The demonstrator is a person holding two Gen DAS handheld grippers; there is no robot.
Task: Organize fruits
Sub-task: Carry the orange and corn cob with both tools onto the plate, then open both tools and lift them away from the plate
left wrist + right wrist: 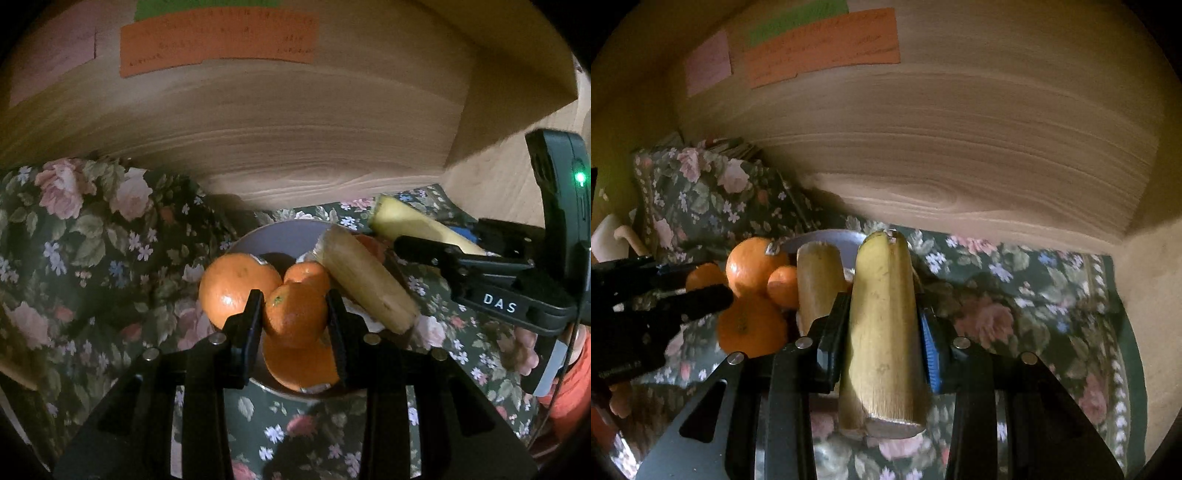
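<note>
- Left gripper (295,314): jaws clamped on a small orange (295,314) above the crowded bowl (258,236).
- Right gripper (882,332): jaws clamped on a banana (882,325), beside the bowl over the flowered cloth (1015,295).
- Risk: the orange may roll off the heap when released.
- Risk: the grippers may collide, being close together.

Place: we think it is a home.
Cloth: we see a flowered tablecloth (1015,295) on the desk.
Wall: wood panel (960,147) with paper notes (823,48).
Food: a plate (258,240) of fruit.
</note>
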